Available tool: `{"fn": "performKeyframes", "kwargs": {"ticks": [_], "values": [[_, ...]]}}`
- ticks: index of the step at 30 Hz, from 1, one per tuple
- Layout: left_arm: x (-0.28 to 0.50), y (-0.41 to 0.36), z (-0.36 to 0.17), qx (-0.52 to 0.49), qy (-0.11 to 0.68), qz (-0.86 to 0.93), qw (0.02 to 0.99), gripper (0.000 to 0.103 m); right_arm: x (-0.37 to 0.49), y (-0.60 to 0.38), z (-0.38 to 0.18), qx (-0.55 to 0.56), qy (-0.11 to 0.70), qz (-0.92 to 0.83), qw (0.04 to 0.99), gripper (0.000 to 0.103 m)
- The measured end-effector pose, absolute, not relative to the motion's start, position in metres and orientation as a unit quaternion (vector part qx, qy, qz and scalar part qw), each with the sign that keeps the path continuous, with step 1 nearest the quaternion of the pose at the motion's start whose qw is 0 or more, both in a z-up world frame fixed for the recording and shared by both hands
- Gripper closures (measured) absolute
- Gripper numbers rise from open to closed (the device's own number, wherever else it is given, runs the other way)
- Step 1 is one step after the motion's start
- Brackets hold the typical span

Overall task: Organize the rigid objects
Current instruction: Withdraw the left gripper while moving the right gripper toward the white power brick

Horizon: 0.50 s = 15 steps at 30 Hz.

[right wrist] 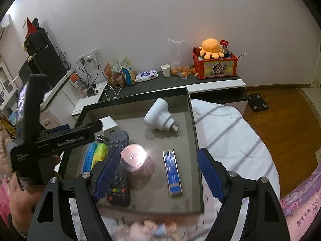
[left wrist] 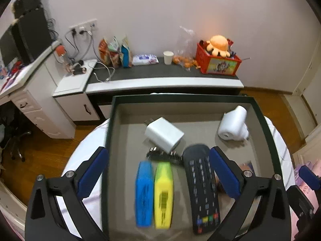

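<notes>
A dark-rimmed tray (left wrist: 266, 132) (right wrist: 192, 118) sits on a round white table. In it lie a blue highlighter (left wrist: 144, 192), a yellow highlighter (left wrist: 163, 194), a black remote (left wrist: 202, 192) (right wrist: 118, 180), a white charger block (left wrist: 163, 135), a black clip (left wrist: 162, 154), a white plug-like device (left wrist: 233, 125) (right wrist: 159, 116), a pink jar (right wrist: 136, 162) and a blue flat stick (right wrist: 172, 172). My left gripper (left wrist: 158, 174) is open and empty above the highlighters. My right gripper (right wrist: 160, 172) is open and empty above the jar and stick.
A low dark-topped cabinet (left wrist: 164, 74) stands behind the table against the wall, with snack bags, a paper cup (left wrist: 168, 57) and a red toy crate (left wrist: 217, 62). A white desk (left wrist: 24, 92) is at left. Wooden floor surrounds the table.
</notes>
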State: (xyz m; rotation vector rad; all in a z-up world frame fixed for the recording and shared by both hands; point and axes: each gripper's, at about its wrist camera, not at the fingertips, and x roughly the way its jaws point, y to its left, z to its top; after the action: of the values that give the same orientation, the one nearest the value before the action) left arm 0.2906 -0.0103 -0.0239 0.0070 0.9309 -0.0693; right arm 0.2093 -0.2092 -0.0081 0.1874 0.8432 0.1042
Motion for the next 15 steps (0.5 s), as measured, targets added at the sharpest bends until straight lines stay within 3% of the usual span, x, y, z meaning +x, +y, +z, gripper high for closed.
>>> {"fn": "performKeyframes", "kwargs": {"ticks": [6, 15], "values": [[0.217, 0.010, -0.015, 0.000, 0.432, -0.011, 0.902, 0.000, 0.154, -0.206, -0.002, 0.085, 0.399, 0.055, 0.911, 0.023], [0.115, 0.014, -0.048, 0.000, 0.453, -0.008, 0.891, 0.000, 0.084, -0.189, -0.026, 0.077, 0.421, 0.075, 0.901, 0.023]]}}
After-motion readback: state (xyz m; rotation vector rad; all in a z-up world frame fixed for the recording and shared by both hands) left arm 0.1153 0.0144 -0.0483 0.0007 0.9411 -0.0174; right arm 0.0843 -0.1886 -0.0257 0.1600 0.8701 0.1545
